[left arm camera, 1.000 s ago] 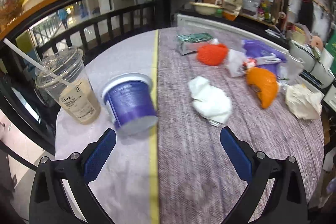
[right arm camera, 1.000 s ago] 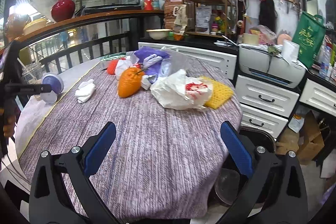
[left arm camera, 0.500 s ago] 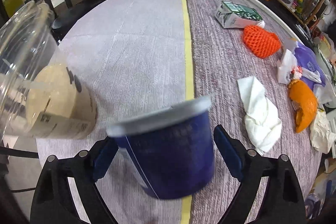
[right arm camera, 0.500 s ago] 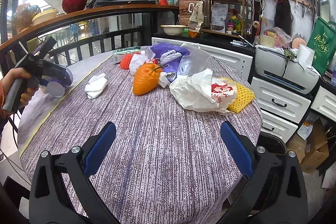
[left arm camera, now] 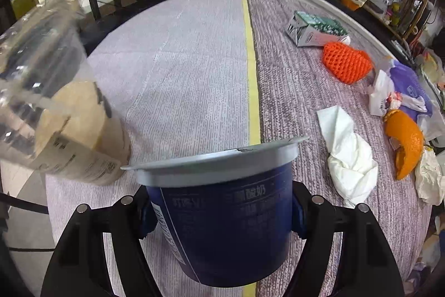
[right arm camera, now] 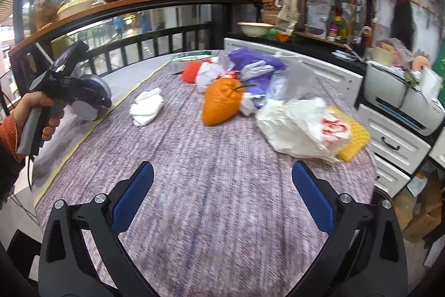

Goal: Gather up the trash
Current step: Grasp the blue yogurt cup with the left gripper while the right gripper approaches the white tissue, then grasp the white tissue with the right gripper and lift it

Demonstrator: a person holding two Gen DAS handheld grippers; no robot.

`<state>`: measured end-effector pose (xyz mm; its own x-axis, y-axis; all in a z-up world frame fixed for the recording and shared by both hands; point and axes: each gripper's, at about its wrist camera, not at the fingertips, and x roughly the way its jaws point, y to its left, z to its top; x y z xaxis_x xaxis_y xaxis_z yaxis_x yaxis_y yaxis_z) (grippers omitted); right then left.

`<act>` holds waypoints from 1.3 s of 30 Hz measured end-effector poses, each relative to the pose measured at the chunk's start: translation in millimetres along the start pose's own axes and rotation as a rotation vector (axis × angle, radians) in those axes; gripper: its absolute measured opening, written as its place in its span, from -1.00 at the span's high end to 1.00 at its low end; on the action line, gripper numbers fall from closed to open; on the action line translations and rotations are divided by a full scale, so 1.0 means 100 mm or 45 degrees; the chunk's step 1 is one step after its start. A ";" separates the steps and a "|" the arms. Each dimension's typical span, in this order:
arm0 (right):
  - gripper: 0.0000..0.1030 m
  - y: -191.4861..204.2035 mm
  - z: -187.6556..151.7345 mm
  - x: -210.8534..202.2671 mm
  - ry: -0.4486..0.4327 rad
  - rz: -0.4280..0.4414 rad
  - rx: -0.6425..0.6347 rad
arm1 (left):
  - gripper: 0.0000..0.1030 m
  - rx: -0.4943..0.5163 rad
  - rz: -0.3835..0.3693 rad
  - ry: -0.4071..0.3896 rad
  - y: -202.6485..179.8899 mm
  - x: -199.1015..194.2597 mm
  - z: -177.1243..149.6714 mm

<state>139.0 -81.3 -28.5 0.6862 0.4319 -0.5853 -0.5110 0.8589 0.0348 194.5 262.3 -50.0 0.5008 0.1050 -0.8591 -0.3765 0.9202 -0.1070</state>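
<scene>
One item of trash is in hand so far: the left gripper (left arm camera: 222,216) clamps a blue yogurt tub (left arm camera: 225,219) by its sides, lower centre of the left wrist view; in the right wrist view the tub appears at middle left, apparently held just above the table (right arm camera: 222,227). Right gripper (right arm camera: 222,196): jaws spread wide, holding nothing, poised over bare cloth at bottom centre. Remaining, judged uncollected: white crumpled tissue (left arm camera: 350,155), right of centre; orange peel (left arm camera: 406,144), right edge; orange foam net (left arm camera: 346,61), upper right; green-and-white carton (left arm camera: 314,28), above the net; purple bag (right arm camera: 253,66), white plastic bag (right arm camera: 303,127) and yellow net (right arm camera: 353,138), clustered centre-right in the right wrist view. Plastic drink cup (left arm camera: 69,116) with beige liquid stands just beside the tub, left of frame; a likely thing to knock when the tub is carried off. No bin is clearly seen. Task judged barely started.
</scene>
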 end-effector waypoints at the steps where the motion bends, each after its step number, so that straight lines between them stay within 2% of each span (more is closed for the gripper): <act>1: -0.91 0.04 0.07 0.08 0.017 0.036 0.000 | -0.38 0.006 -0.001 -0.033 -0.01 -0.07 -0.04; 7: -0.91 0.47 0.47 0.75 0.195 0.249 -0.058 | -0.38 0.035 -0.019 -0.209 -0.10 -0.50 -0.30; 13: -0.90 0.93 0.70 1.42 0.334 0.286 -0.150 | -0.38 0.059 0.005 -0.319 -0.20 -0.72 -0.48; 16: -0.87 1.10 0.76 1.67 0.387 0.274 -0.193 | -0.38 0.067 0.002 -0.331 -0.20 -0.77 -0.54; 24: -0.22 1.20 0.78 1.97 0.419 0.215 -0.227 | -0.38 0.047 -0.019 -0.312 -0.15 -0.72 -0.63; 26: 0.07 1.20 0.79 1.97 0.405 0.204 -0.246 | -0.38 0.058 -0.015 -0.320 -0.16 -0.72 -0.65; 31: 0.52 1.17 0.79 1.92 0.397 0.233 -0.229 | -0.38 0.056 -0.021 -0.327 -0.18 -0.71 -0.67; 35: 0.63 1.12 0.78 1.79 0.352 0.240 -0.208 | -0.38 0.054 -0.028 -0.320 -0.20 -0.69 -0.70; 39: 0.63 1.04 0.79 1.59 0.305 0.267 -0.173 | -0.38 0.061 -0.040 -0.325 -0.25 -0.71 -0.73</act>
<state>236.1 98.5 -53.9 0.4258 0.5046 -0.7510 -0.7035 0.7066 0.0758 111.3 203.9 -22.8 0.6943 0.1623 -0.7011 -0.3237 0.9406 -0.1028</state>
